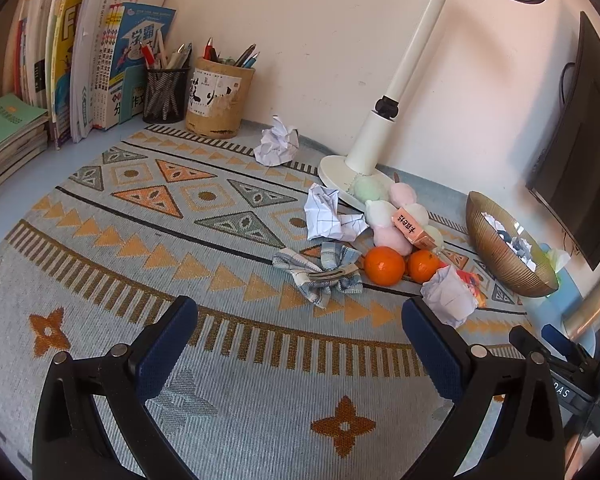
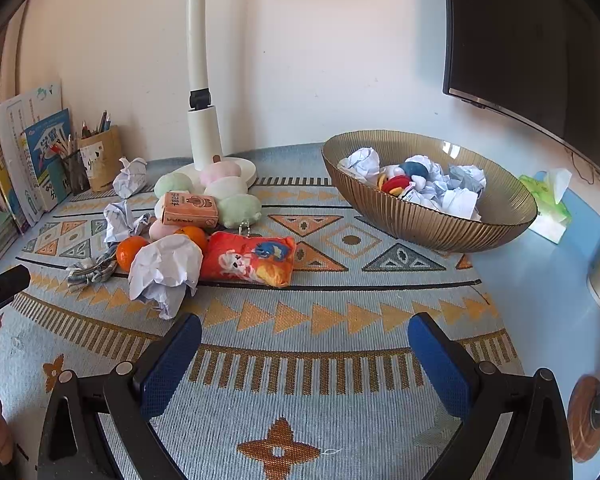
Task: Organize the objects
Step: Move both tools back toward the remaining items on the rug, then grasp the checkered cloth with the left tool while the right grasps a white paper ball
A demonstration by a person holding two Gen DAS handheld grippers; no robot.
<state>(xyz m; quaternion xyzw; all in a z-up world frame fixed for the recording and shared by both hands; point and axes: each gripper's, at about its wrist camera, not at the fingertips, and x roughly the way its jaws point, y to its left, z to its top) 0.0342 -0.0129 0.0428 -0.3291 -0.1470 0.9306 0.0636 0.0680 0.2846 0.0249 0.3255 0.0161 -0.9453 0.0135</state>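
Observation:
A pile sits mid-mat: crumpled paper balls (image 1: 332, 216) (image 2: 166, 268), two oranges (image 1: 384, 264) (image 2: 131, 252), pastel plush balls (image 1: 384, 216) (image 2: 224, 192), a small orange box (image 1: 412, 226) (image 2: 190, 210), a striped cloth (image 1: 320, 274) (image 2: 90, 270) and an orange plush pouch (image 2: 250, 258). A brown ribbed bowl (image 1: 496, 256) (image 2: 400, 216) holds paper balls and a small toy. My left gripper (image 1: 300, 320) is open and empty, short of the cloth. My right gripper (image 2: 304, 336) is open and empty, in front of the pouch and bowl.
A white desk lamp (image 1: 384, 128) (image 2: 204, 128) stands behind the pile. Books (image 1: 80, 60) and two pen holders (image 1: 220, 100) line the back left. A monitor (image 2: 540, 40) and a tissue pack (image 2: 548, 204) are at the right. A patterned mat (image 2: 340, 360) covers the desk.

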